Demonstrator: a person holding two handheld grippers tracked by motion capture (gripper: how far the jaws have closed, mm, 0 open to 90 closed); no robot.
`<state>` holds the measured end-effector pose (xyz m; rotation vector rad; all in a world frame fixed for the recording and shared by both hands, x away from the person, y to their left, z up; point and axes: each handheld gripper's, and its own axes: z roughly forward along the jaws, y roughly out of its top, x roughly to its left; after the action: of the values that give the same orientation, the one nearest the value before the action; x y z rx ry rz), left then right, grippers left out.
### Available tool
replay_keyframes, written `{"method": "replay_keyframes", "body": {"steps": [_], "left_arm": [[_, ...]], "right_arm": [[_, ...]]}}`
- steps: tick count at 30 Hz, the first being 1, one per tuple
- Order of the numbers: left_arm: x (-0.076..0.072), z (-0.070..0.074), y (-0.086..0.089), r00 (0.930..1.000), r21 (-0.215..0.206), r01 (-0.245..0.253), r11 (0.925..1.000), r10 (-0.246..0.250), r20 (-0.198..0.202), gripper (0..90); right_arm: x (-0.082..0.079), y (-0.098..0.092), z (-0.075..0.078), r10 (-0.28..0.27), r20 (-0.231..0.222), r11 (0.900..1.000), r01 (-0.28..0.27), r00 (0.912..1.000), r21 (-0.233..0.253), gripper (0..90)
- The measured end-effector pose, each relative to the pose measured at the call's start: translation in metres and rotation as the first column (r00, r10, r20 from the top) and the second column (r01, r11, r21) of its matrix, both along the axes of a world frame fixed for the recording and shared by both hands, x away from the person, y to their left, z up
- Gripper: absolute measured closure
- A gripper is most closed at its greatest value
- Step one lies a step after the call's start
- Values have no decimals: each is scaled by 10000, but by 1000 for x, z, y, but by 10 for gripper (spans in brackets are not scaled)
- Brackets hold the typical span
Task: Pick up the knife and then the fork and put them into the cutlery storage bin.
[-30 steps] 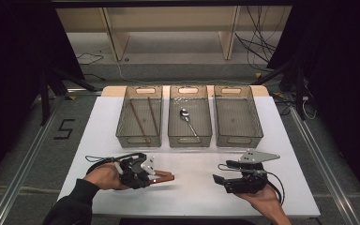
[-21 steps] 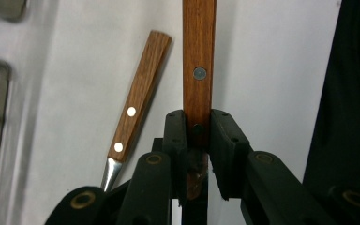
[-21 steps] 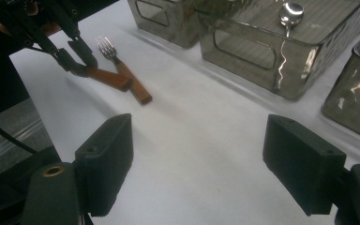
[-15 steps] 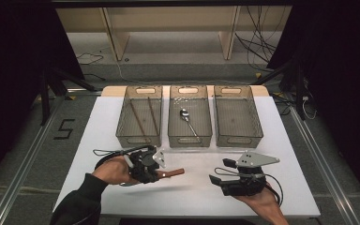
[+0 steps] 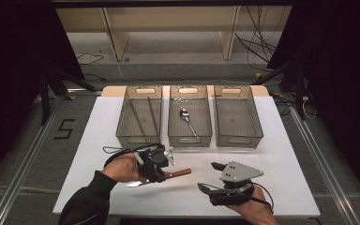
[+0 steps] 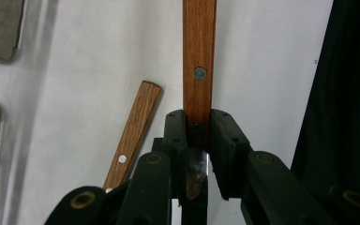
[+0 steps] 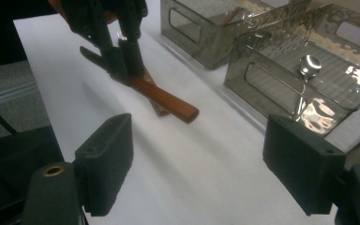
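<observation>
Firmly clamped in the left gripper (image 6: 198, 136): a wooden-handled knife (image 6: 199, 61), handle jutting forward beyond the jaws, second knife (image 6: 133, 131) lying just beside; well apart, right gripper (image 7: 215, 154) spread wide, grasping nothing.

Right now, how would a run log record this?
left claw: shut on wooden-handled knife | right claw: open | second knife: on table

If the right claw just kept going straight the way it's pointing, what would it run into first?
Probably the wooden-handled knife held by the left claw: it lies ahead across the bare white table, between the right claw's open jaws. Depth is hard to judge; the middle bin sits off to one side.
</observation>
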<state>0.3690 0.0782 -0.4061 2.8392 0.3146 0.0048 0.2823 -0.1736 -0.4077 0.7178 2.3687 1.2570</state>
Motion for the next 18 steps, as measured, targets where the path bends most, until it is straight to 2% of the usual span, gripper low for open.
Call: {"method": "replay_keyframes", "body": {"steps": [10, 15, 18], "left_arm": [[1, 3, -11, 9999, 5, 142, 9999, -142, -69, 769], [1, 4, -15, 9998, 4, 107, 9999, -107, -152, 769], [2, 4, -17, 9997, 24, 151, 9999, -150, -169, 769]], "right_arm": [[-6, 15, -6, 304, 486, 9979, -275, 9984, -580, 256], [-10, 23, -10, 472, 946, 9923, -358, 9944, -1188, 261], [-13, 30, -13, 634, 1500, 9838, -365, 9866, -1756, 267]]}}
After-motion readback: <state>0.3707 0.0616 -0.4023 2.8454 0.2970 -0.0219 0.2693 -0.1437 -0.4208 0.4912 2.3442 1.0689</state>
